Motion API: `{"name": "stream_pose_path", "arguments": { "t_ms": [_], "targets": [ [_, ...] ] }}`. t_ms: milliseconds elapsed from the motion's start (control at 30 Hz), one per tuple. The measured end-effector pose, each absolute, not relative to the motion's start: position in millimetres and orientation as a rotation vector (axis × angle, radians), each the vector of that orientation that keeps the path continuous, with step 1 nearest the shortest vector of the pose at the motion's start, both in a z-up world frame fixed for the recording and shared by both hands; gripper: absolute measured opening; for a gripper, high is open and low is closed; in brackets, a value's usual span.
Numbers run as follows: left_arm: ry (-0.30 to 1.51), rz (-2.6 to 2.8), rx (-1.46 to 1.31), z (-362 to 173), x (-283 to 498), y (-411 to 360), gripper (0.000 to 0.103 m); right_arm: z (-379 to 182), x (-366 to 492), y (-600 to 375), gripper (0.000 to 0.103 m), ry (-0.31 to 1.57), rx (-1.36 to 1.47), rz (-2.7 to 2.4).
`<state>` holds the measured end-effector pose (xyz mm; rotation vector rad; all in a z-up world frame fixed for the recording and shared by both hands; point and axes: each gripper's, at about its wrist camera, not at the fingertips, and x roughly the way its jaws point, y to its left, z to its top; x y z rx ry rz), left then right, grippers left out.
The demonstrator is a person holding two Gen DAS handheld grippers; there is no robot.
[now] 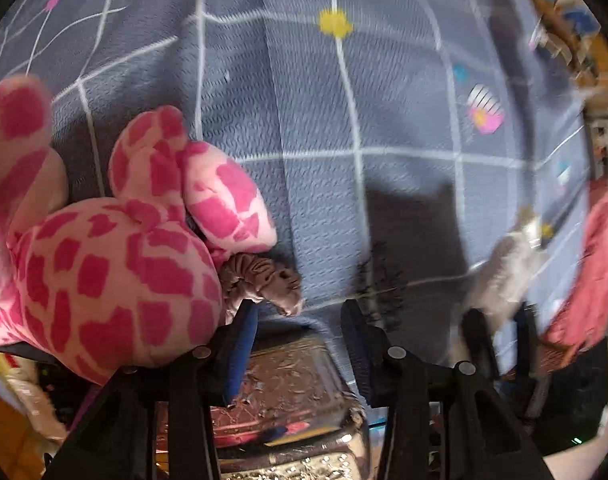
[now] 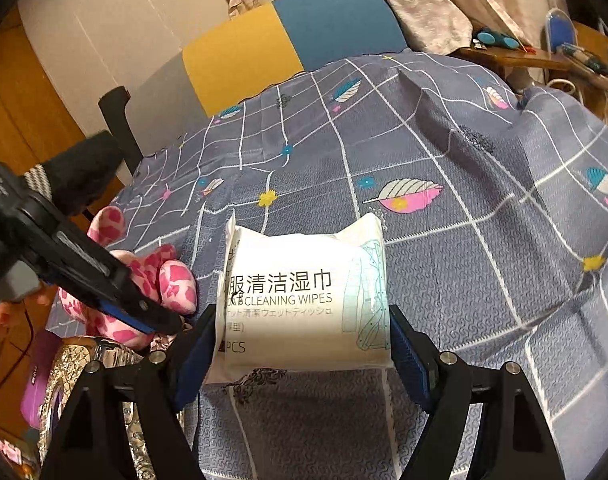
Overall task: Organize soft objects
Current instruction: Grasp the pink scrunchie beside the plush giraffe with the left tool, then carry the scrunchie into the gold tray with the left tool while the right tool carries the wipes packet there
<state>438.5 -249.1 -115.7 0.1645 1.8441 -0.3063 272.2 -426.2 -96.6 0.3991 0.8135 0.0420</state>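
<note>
1. My right gripper (image 2: pixel 302 332) is clamped on the pack of cleaning wipes (image 2: pixel 300 300) — pads pressed against both its sides, pack lifted just above the grey-blue bedspread (image 2: pixel 444 208).
2. My left gripper (image 1: pixel 300 320) points steeply down at the bed's edge, jaws apart with nothing between them.
3. The pink spotted plush (image 1: pixel 104 264) lies just beside my left finger, a brown scrunchie (image 1: pixel 260 276) tucked against it, touching that pad's tip.
4. I reckon I'm mid-sort: wipes in hand, plush corner next.
5. Next move probably needs the left jaws centred over the scrunchie or plush before closing — and a spot picked for the wipes.
</note>
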Motion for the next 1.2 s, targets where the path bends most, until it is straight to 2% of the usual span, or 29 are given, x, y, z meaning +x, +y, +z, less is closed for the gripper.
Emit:
{"name": "stream_pose_path", "arguments": {
  "t_ms": [167, 233, 333, 500, 933, 1200],
  "targets": [
    [1.832, -0.22, 0.384, -133, 428, -270, 0.043, -99, 264, -431, 0.08, 0.797, 0.446, 0.028],
    [1.796, -0.195, 0.444, -138, 423, -273, 0.026, -99, 261, -434, 0.08, 0.791, 0.462, 0.023],
    [1.738, -0.225, 0.451, -139, 414, -273, 0.014, -98, 257, -439, 0.08, 0.781, 0.475, 0.022],
    [1.676, -0.376, 0.228, -115, 401, -249, 0.012, -98, 247, -447, 0.08, 0.765, 0.494, 0.009],
    [1.335, -0.799, -0.156, -10, 351, -202, 0.012, -92, 204, -452, 0.08, 0.732, 0.55, -0.046],
    [1.204, -0.915, -0.298, 6, 307, -182, 0.012, -75, 165, -450, 0.08, 0.698, 0.55, -0.085]
  ]
}}
